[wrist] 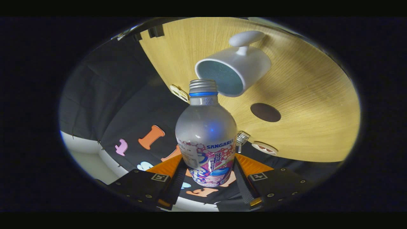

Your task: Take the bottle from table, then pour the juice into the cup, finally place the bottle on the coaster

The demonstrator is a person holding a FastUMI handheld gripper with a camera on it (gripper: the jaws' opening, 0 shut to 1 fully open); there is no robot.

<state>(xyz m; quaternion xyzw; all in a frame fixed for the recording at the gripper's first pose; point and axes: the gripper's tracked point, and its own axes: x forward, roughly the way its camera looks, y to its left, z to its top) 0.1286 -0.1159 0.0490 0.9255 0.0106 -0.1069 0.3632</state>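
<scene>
Bottle (206, 133): sat clamped between the two fingers, tipped, its open threaded neck at the cup's rim.
Gripper (208, 176): fingers closed in on the bottle's labelled lower body, one pressing each side.
Cup (233, 71): white, blue inside, on the wooden table (311, 105), mouth toward the bottle.
Coaster (265, 112): dark round disc on the table, just beside the cup, bare.

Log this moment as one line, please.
phase: pouring | tongs: shut on clear plastic bottle, tilted | bottle mouth: at rim of white ceramic cup | round dark coaster: bare on wooden table
</scene>
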